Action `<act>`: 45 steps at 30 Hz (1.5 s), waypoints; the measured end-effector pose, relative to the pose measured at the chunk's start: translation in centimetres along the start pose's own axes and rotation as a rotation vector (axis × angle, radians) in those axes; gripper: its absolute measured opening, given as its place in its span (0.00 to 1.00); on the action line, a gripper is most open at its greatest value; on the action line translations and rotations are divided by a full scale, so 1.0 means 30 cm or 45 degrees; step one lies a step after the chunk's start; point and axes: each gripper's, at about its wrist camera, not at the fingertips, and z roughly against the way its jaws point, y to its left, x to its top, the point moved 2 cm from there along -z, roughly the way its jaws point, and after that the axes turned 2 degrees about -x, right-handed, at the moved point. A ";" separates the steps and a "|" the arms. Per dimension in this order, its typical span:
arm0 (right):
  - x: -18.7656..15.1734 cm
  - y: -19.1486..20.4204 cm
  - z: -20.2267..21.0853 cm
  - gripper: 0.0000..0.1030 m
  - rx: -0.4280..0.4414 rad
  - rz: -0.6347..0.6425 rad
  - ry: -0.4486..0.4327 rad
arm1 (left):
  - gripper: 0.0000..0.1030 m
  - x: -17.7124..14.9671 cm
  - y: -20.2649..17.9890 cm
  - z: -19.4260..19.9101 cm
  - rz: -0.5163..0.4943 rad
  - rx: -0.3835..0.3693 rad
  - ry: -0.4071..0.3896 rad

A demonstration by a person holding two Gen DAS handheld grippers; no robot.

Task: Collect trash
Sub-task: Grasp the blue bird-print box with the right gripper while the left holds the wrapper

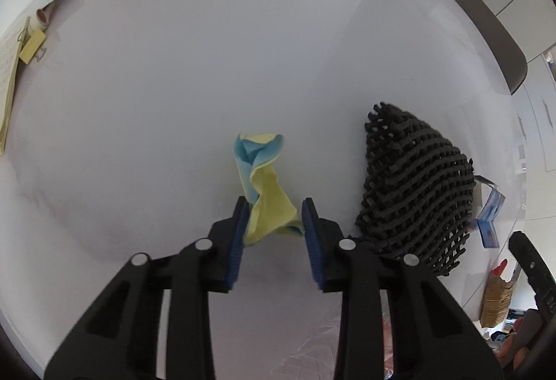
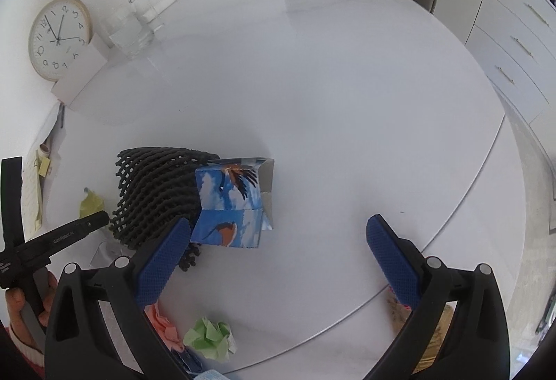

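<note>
Our left tongs (image 1: 274,213) point down at the white desk (image 1: 173,102) and pinch a twisted scrap of yellow and blue paper (image 1: 266,192). Both blue pads (image 1: 239,234) press on its lower end. The rest of the scrap sticks out past the tips, just beside a black net bag (image 1: 417,185).

We think this paper is very light and soft. It will bend and squash, but it will not break. A hold near the thick, folded middle should keep it from slipping out.

Our right tongs (image 2: 278,248) are spread wide with nothing between them. A small blue box with birds on it (image 2: 232,203) stands in front of them, against the net bag. A green paper ball (image 2: 210,338) lies closer to us.
</note>
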 end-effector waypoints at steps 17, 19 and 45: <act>0.038 0.058 -0.099 0.50 -0.034 0.003 0.048 | 0.28 -0.026 0.022 0.117 -0.162 0.127 -0.184; 0.037 0.042 -0.071 0.50 -0.024 -0.003 0.035 | 0.28 -0.028 0.007 0.135 -0.168 0.118 -0.190; -0.750 -0.680 0.610 0.50 0.053 0.063 0.052 | 0.28 -1.021 -0.847 0.400 -0.701 -0.343 0.054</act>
